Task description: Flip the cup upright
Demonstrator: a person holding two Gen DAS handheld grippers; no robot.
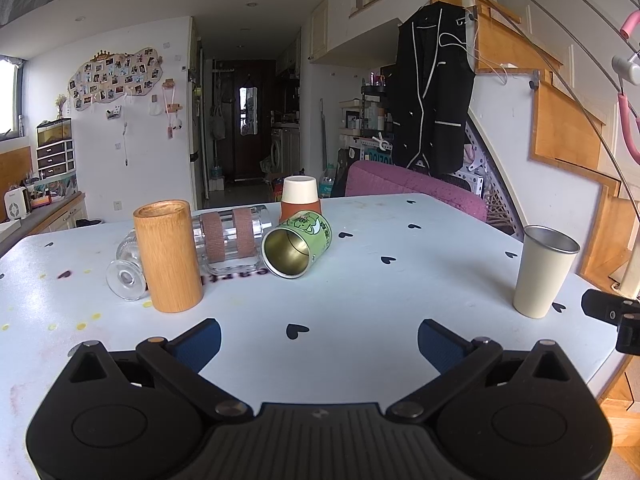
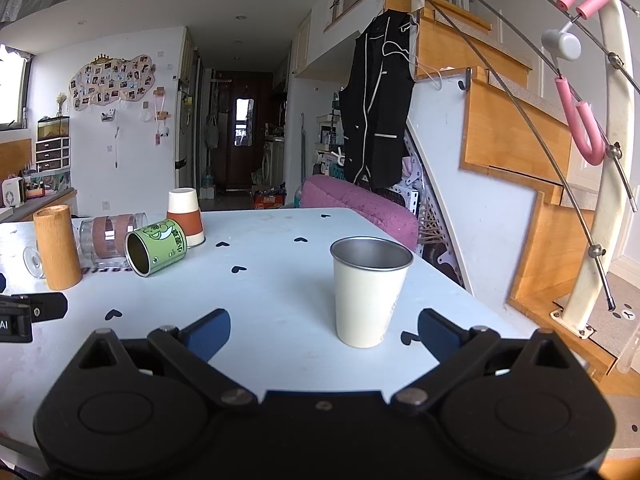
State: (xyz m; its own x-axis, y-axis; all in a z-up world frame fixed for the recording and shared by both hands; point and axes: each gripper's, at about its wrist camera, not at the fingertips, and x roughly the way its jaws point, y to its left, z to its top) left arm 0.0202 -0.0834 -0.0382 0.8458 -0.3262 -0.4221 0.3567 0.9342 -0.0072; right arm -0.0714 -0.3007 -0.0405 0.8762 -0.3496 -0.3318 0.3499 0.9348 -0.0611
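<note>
A green tin cup [image 1: 297,245] lies on its side with its mouth toward me, also in the right wrist view [image 2: 157,246]. A clear glass cup with brown bands [image 1: 231,238] lies on its side behind it. A wooden cup [image 1: 167,255] stands mouth down, as does a white-and-orange paper cup [image 1: 300,199]. A cream metal cup [image 2: 369,291] stands upright, just ahead of my right gripper [image 2: 324,332], which is open and empty. My left gripper [image 1: 319,340] is open and empty, well short of the green cup.
A small clear glass [image 1: 127,269] lies on its side left of the wooden cup. The white table [image 1: 360,280] has black heart marks. A pink chair [image 2: 360,204] stands behind the table, and stairs rise on the right.
</note>
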